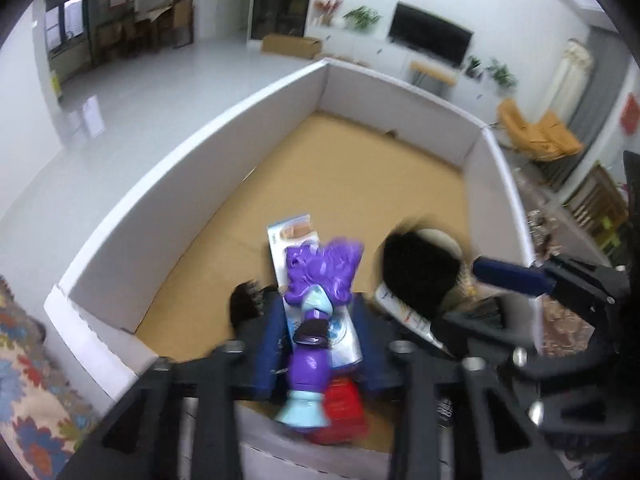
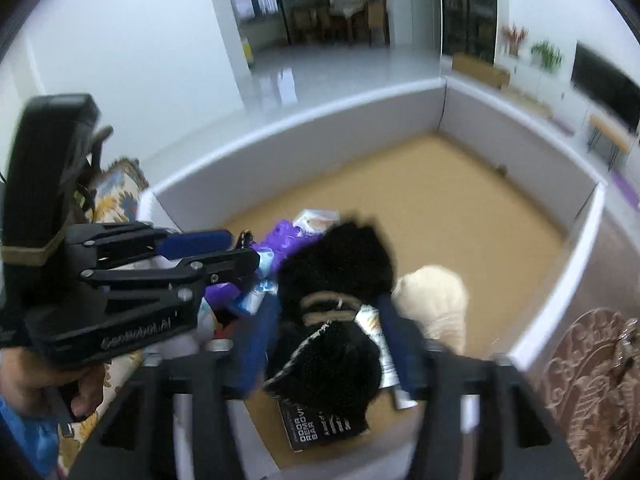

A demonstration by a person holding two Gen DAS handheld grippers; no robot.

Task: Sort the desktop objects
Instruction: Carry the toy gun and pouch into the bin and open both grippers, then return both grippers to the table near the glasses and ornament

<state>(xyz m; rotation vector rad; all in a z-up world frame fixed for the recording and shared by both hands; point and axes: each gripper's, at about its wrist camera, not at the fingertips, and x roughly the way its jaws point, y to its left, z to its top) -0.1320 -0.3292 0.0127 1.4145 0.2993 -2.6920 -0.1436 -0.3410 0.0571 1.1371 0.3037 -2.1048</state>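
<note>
A purple and pale-blue toy figure (image 1: 308, 360) hangs between the blue fingers of my left gripper (image 1: 318, 304), with gaps on both sides, so the jaws are open. In the right wrist view a black fuzzy plush (image 2: 332, 272) with a tan band sits between the spread fingers of my right gripper (image 2: 328, 304), and the pads do not press on it. Both are above a white-walled cardboard box (image 1: 180, 200). Each gripper shows in the other's view: the left gripper (image 2: 224, 248) and the right gripper (image 1: 508, 276).
In the box lie a blue-white packet (image 1: 292, 236), a red item (image 1: 344, 404), a cream plush (image 2: 436, 296), a white tube (image 2: 384, 352) and a black printed carton (image 2: 308, 424). Patterned cloth (image 1: 24, 380) lies left of the box. A hand (image 2: 36, 384) holds the left gripper.
</note>
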